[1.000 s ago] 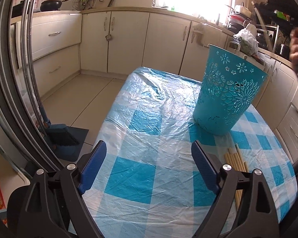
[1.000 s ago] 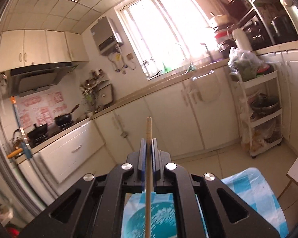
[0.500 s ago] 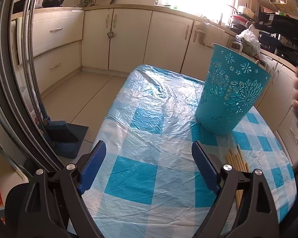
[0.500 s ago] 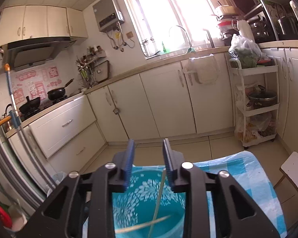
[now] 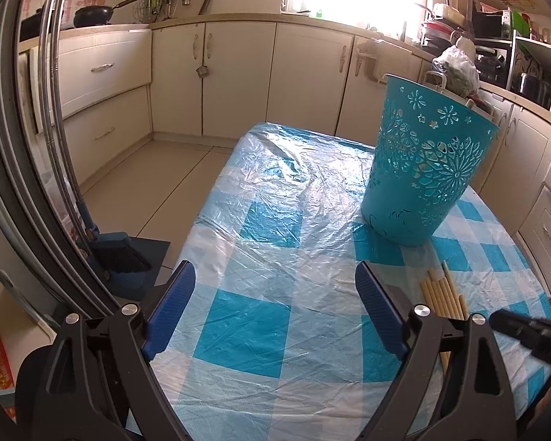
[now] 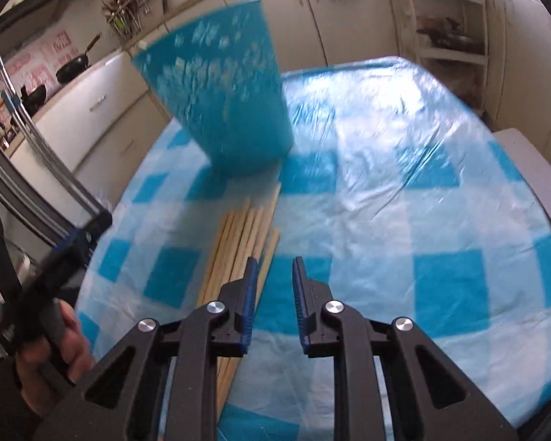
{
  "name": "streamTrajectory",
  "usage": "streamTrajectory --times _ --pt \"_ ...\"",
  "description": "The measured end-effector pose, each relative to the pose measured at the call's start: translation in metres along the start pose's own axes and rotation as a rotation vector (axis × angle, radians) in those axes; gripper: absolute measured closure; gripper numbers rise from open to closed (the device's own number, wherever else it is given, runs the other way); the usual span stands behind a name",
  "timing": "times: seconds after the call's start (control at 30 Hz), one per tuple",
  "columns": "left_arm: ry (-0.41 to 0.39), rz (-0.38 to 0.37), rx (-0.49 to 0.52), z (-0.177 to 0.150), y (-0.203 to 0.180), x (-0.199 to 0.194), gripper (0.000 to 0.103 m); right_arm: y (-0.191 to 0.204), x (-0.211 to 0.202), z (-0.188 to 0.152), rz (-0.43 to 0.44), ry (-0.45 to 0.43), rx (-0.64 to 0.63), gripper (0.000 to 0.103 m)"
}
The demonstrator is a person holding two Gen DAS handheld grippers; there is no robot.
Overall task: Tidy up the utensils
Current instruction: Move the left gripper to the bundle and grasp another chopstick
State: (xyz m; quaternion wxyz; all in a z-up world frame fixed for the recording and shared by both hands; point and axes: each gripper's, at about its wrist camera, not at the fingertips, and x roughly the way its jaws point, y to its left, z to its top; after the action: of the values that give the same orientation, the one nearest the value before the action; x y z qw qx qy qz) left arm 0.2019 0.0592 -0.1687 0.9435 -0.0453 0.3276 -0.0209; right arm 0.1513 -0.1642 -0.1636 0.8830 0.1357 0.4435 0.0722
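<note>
Left wrist: teal basket (image 5: 426, 161) upright; contents hidden; chopsticks (image 5: 442, 292) beside.

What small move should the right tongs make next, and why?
Probably lower the right tongs, empty with jaws apart, onto the nearest chopstick of the chopsticks bundle lying on the table in front of the teal basket.

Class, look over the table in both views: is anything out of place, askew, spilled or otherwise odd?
Nothing is spilled or damaged. The teal basket stands upright on the checked tablecloth. The chopsticks lie loose in a rough bundle on the cloth beside it, not yet in the basket. Both the left gripper and right gripper are open and empty.
</note>
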Motion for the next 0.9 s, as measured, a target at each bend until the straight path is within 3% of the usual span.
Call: streamTrajectory --times 0.3,0.37,0.53,0.73,0.9 --pt "0.007 -0.007 0.025 0.001 -0.004 -0.002 0.017 0.016 0.007 -0.006 -0.06 0.022 -0.113 0.085" --pt "0.035 -0.049 0.053 0.0 -0.014 -0.004 0.017 0.007 0.007 -0.009 -0.062 0.026 -0.116 0.091" --pt "0.155 -0.137 0.135 -0.007 -0.055 0.001 0.017 -0.002 0.008 -0.01 -0.059 0.018 -0.131 0.093" --pt "0.28 -0.121 0.177 -0.015 -0.088 0.025 0.017 -0.011 0.009 -0.006 -0.072 0.005 -0.163 0.093" --pt "0.325 -0.084 0.186 -0.017 -0.093 0.038 0.017 -0.026 0.006 -0.005 -0.027 -0.013 -0.126 0.095"
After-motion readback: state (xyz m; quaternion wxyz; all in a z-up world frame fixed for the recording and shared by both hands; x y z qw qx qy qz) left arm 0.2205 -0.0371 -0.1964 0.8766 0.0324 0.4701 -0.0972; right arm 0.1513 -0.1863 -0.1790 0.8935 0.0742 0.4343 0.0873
